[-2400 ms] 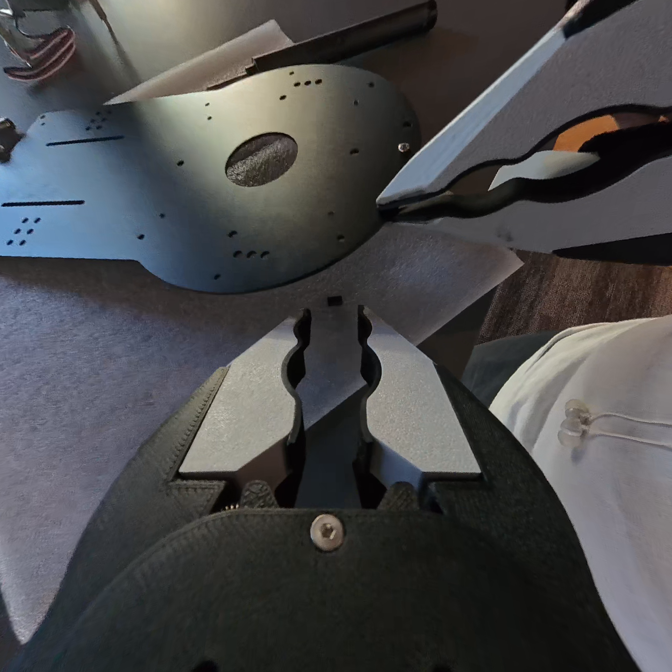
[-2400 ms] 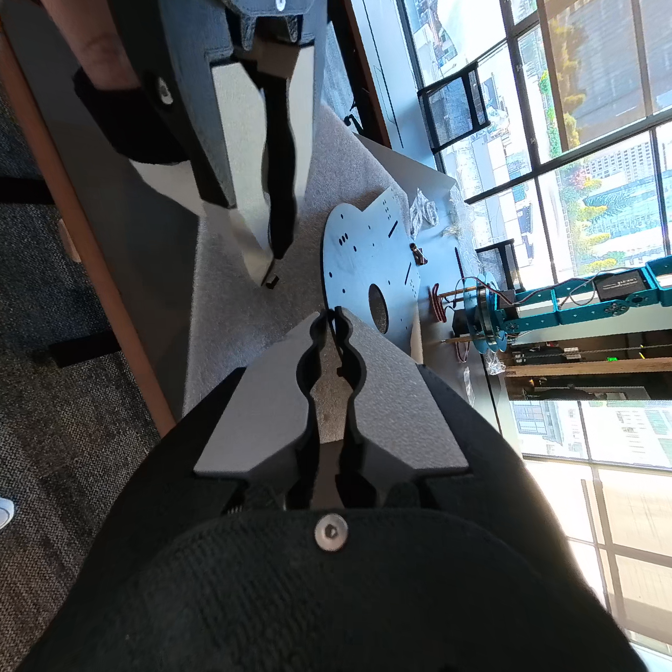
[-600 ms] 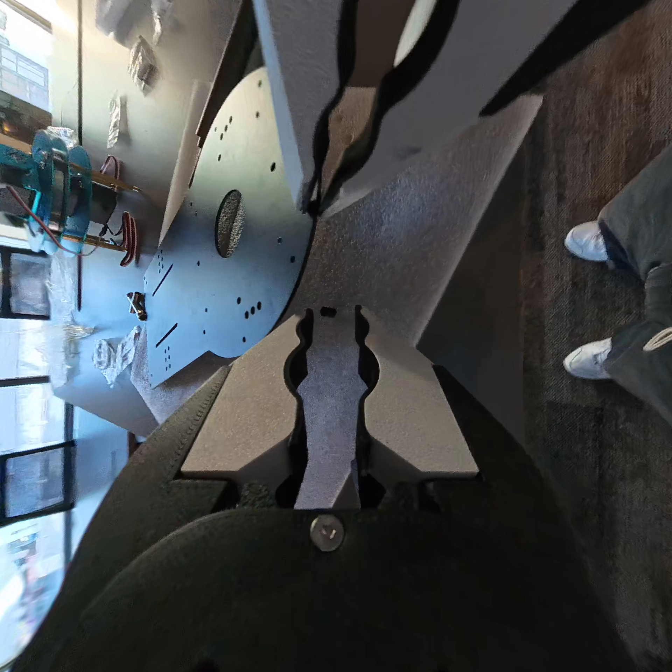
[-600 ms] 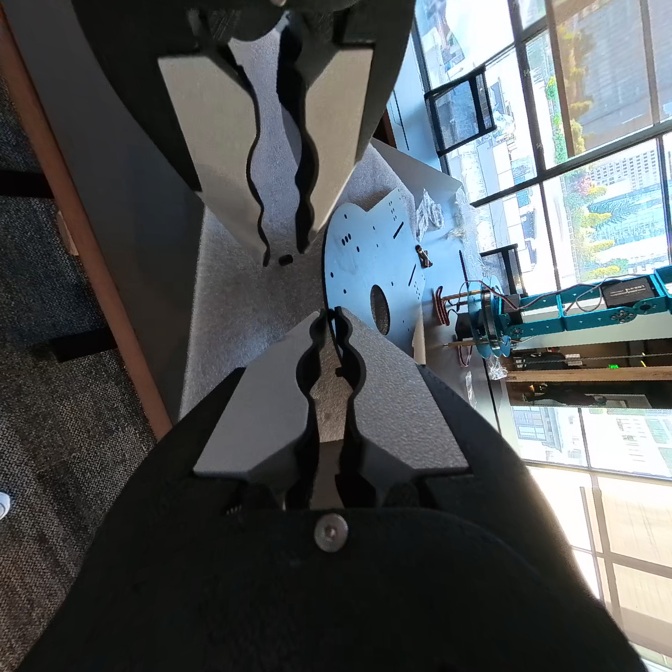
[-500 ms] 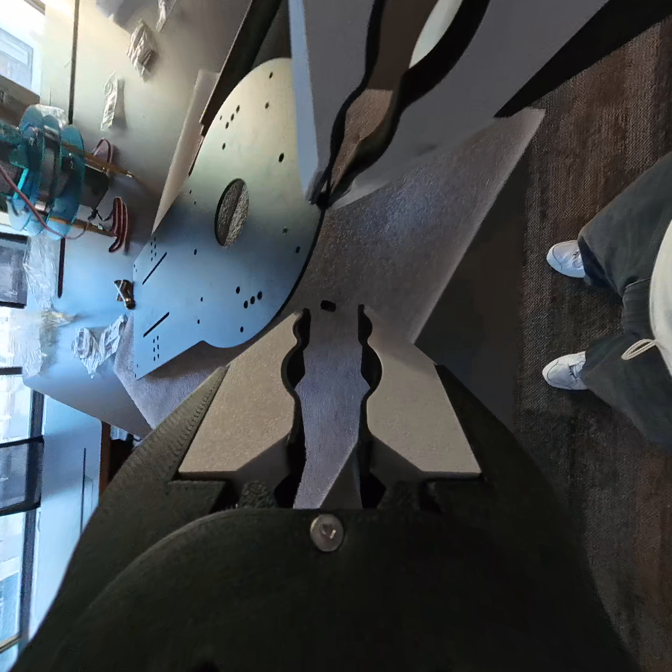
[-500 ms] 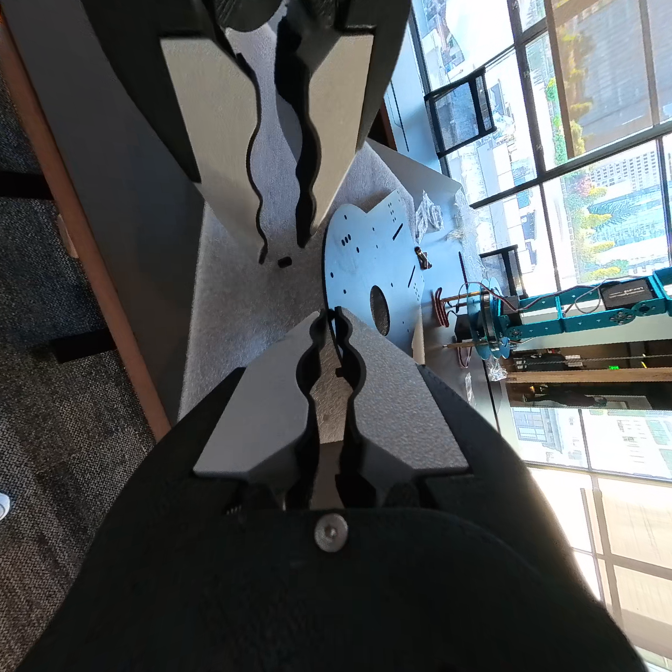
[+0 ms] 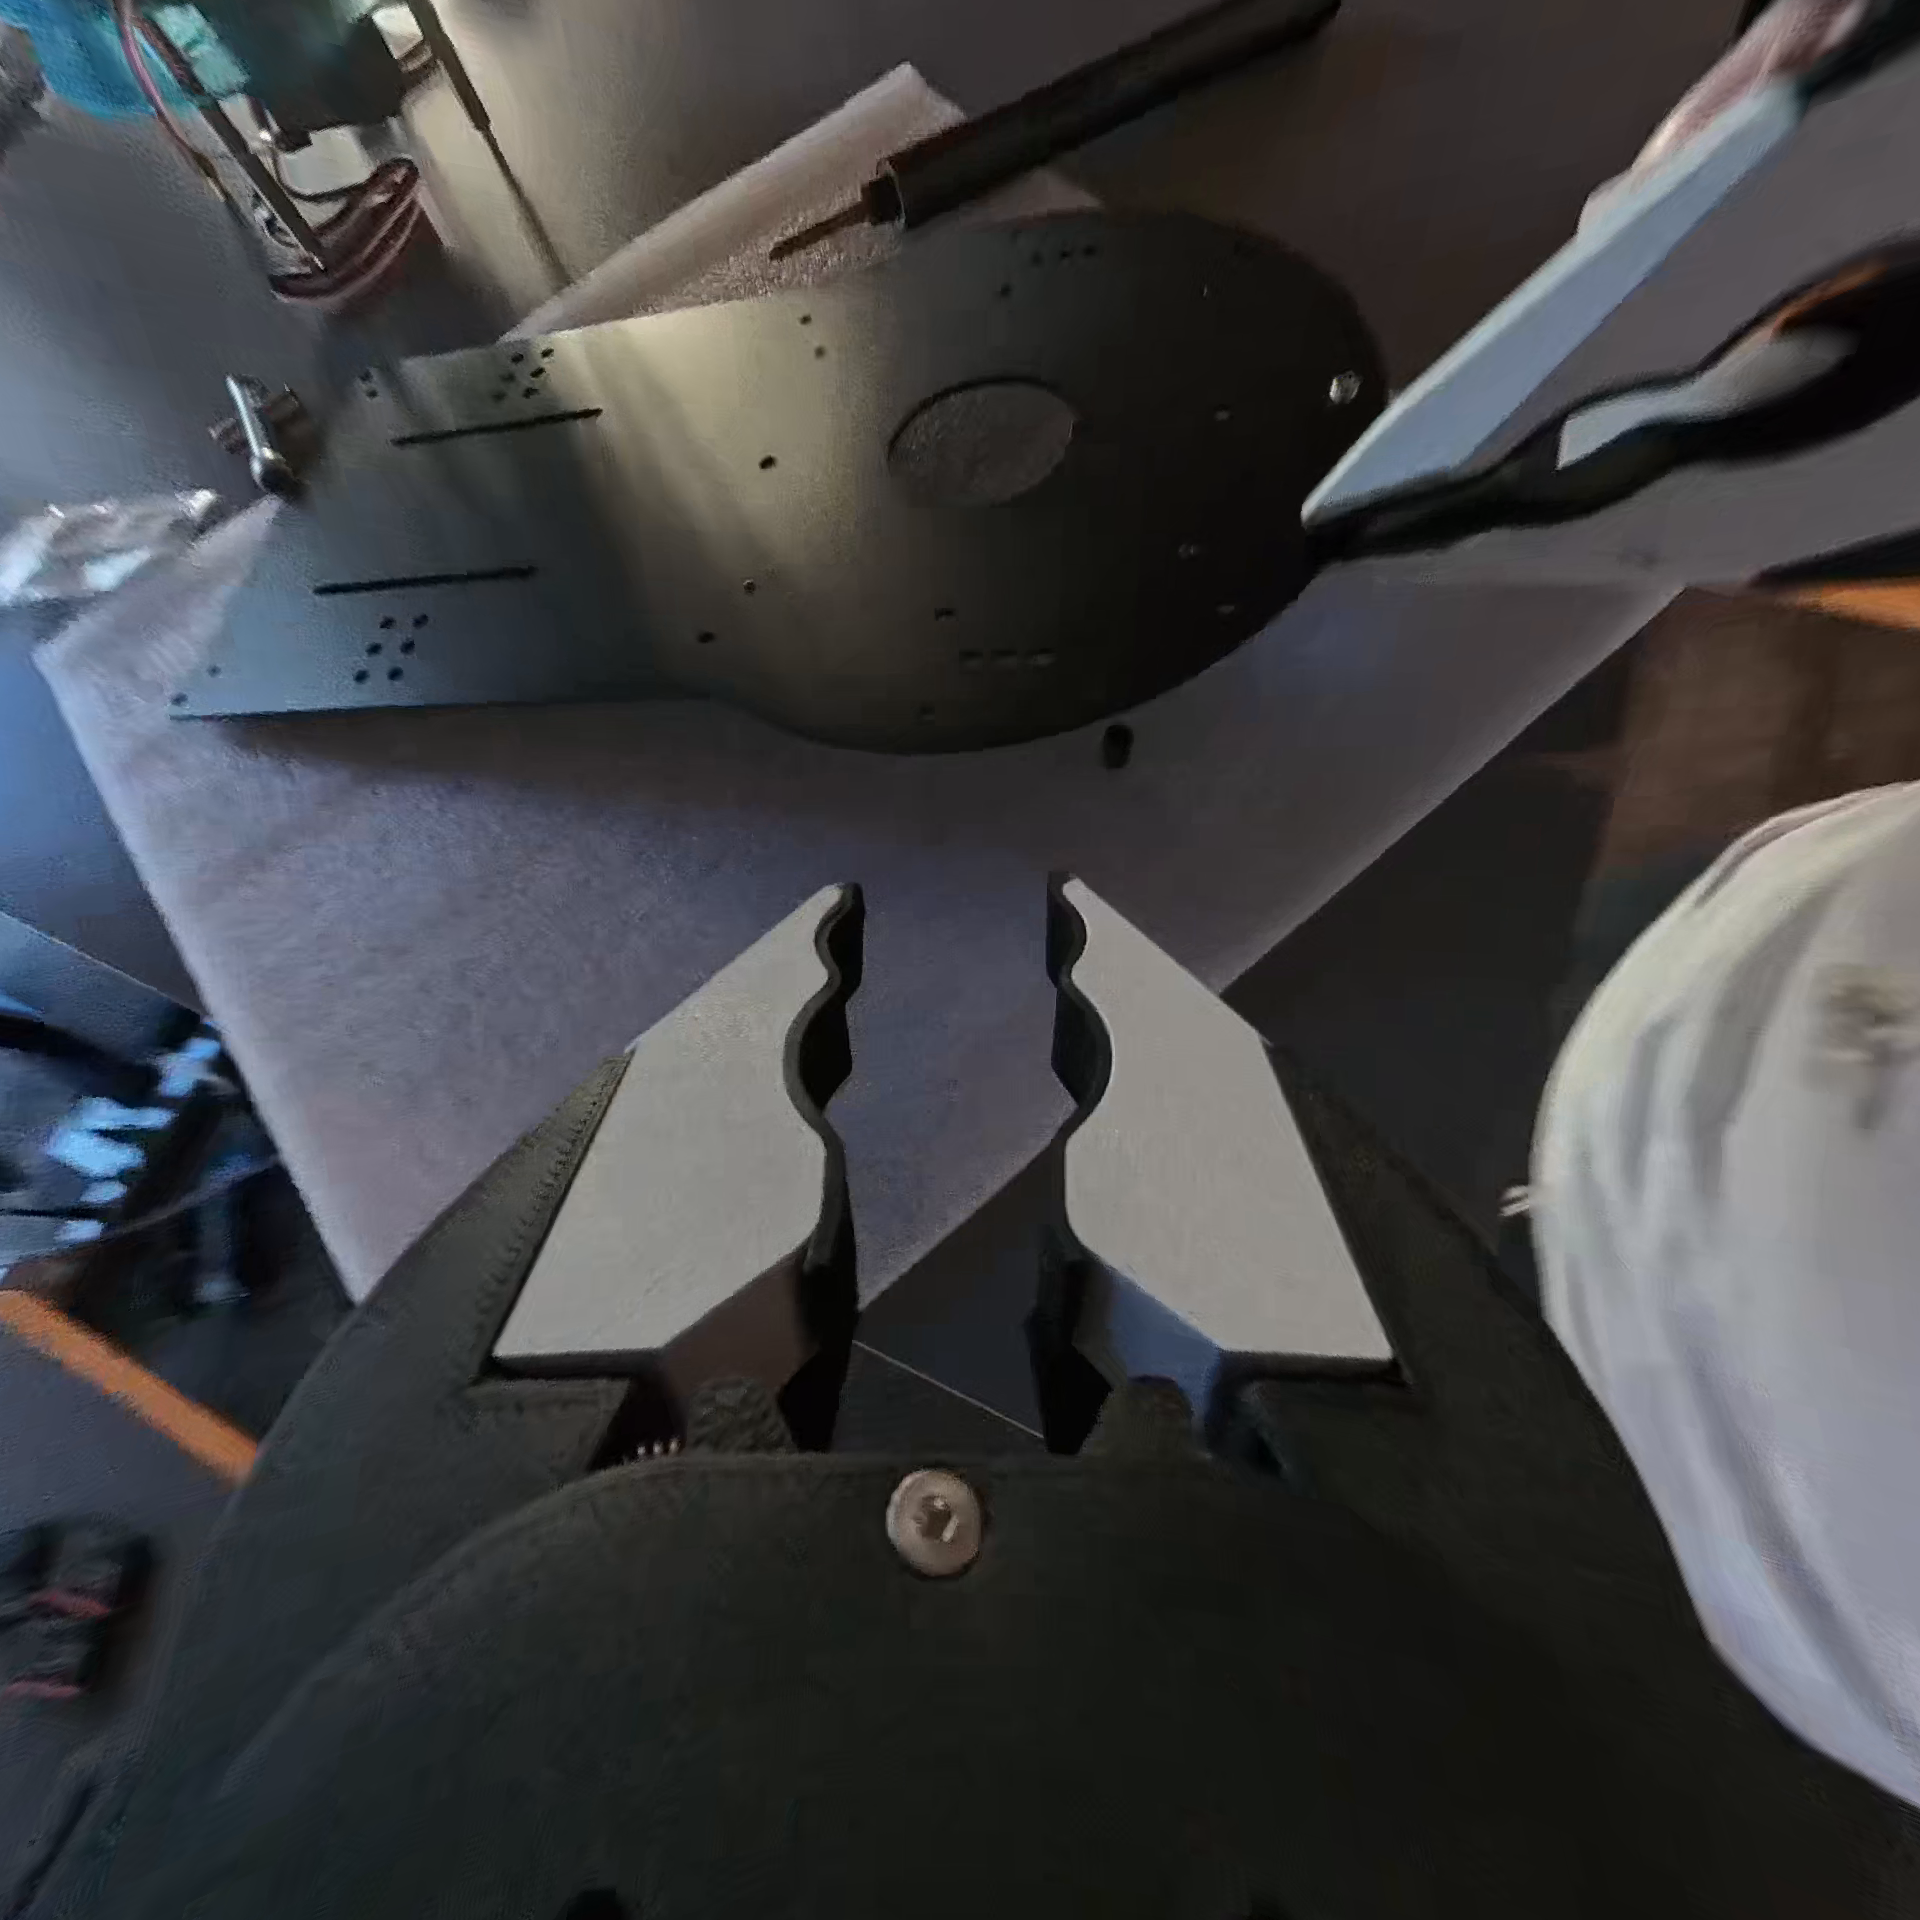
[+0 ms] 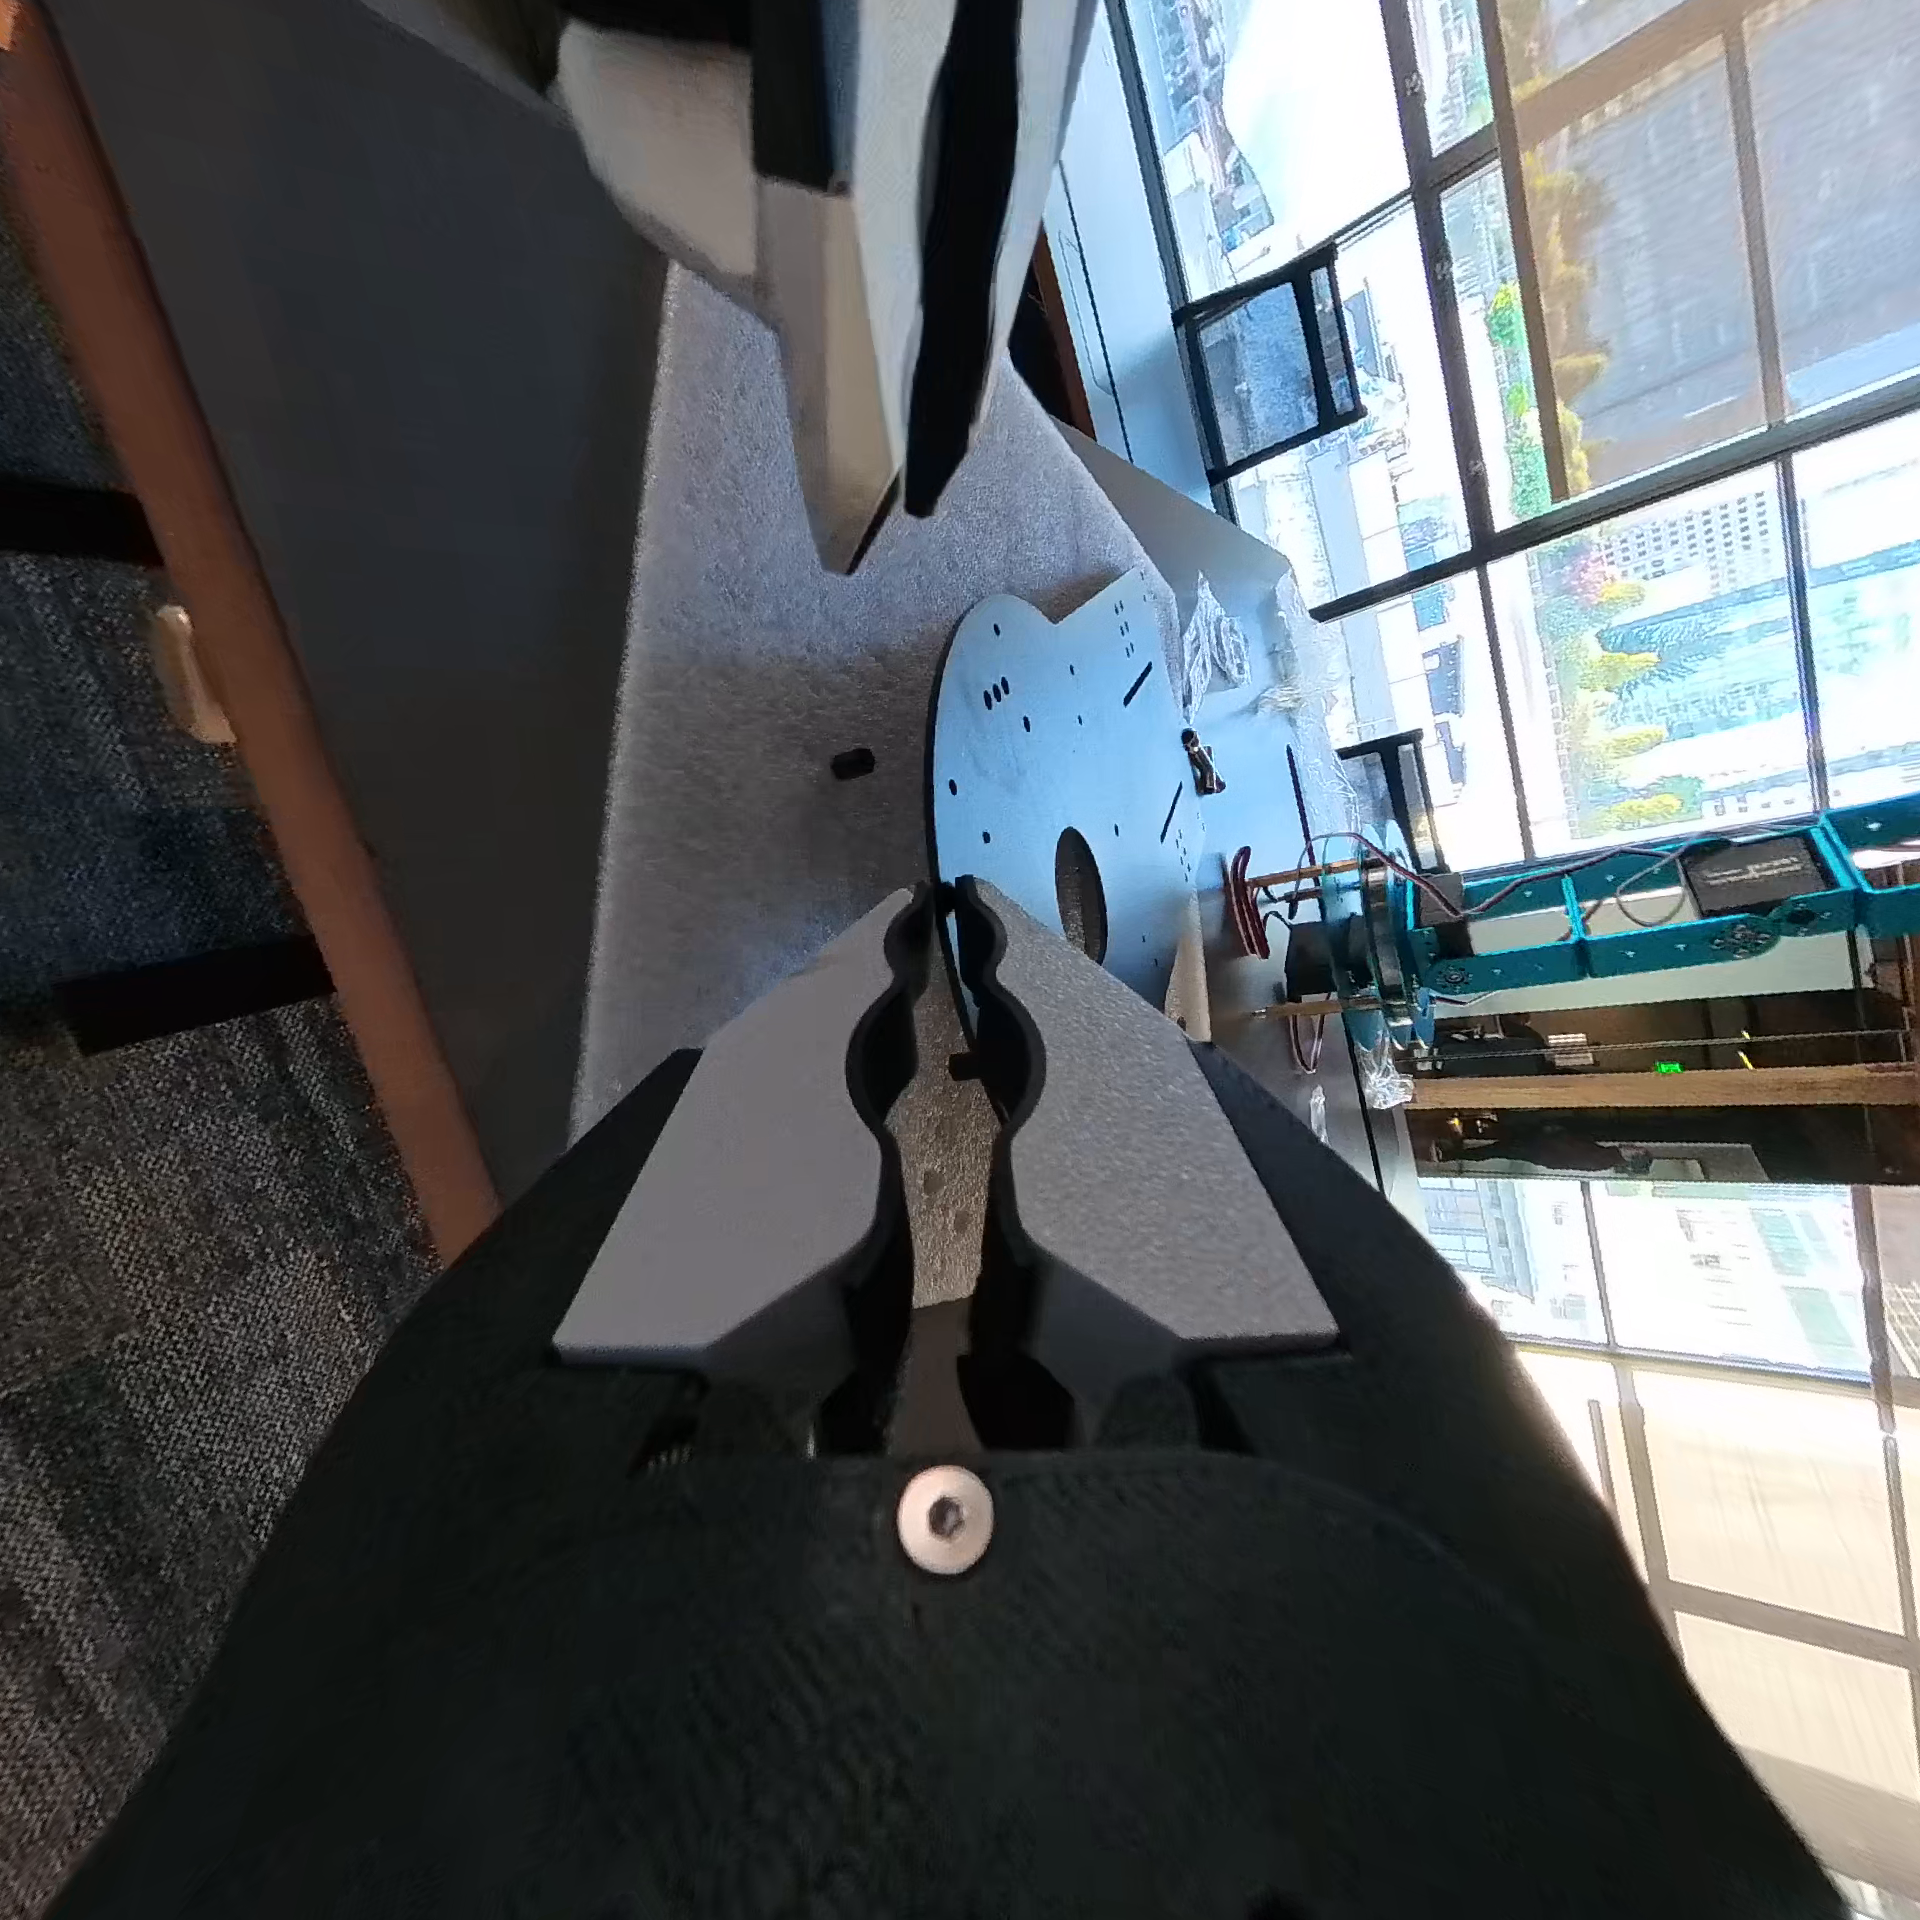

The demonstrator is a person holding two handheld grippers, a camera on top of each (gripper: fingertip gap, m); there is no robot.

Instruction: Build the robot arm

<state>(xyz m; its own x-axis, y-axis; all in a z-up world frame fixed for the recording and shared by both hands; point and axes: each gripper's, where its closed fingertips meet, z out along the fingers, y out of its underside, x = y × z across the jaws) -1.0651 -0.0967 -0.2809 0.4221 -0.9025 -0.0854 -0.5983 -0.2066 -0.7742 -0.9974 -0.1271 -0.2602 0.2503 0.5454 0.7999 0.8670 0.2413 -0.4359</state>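
A flat black metal plate (image 7: 790,520) with a round hole and many small holes lies on a grey foam sheet (image 7: 499,894). My right gripper (image 8: 940,891) is shut on the plate's rounded edge; it also shows in the left wrist view (image 7: 1317,520). The plate looks pale blue in the right wrist view (image 8: 1049,748). A small black part (image 7: 1117,745) lies on the foam just off the plate's edge, also visible in the right wrist view (image 8: 852,764). My left gripper (image 7: 951,899) is open and empty, held back from the small part. It hangs at the top of the right wrist view (image 8: 883,535).
A dark screwdriver (image 7: 1091,104) lies behind the plate. A small metal standoff (image 7: 260,436) sits by the plate's far end. A blue robot arm (image 8: 1558,935) with wires and plastic bags (image 8: 1216,644) stand beyond. The wooden table edge (image 8: 260,675) and a person's white garment (image 7: 1714,1299) are close. The tips of one gripper are about 9 cm away from the tips of the other. My left tips are about 25 cm from the dark screwdriver (image 7: 1091,104), my right tips only 20 cm.
My left gripper has rolled and drawn back from the small black part, which sat at its fingertips before. Its jaws stand slightly wider. The right gripper has stayed on the plate's edge.
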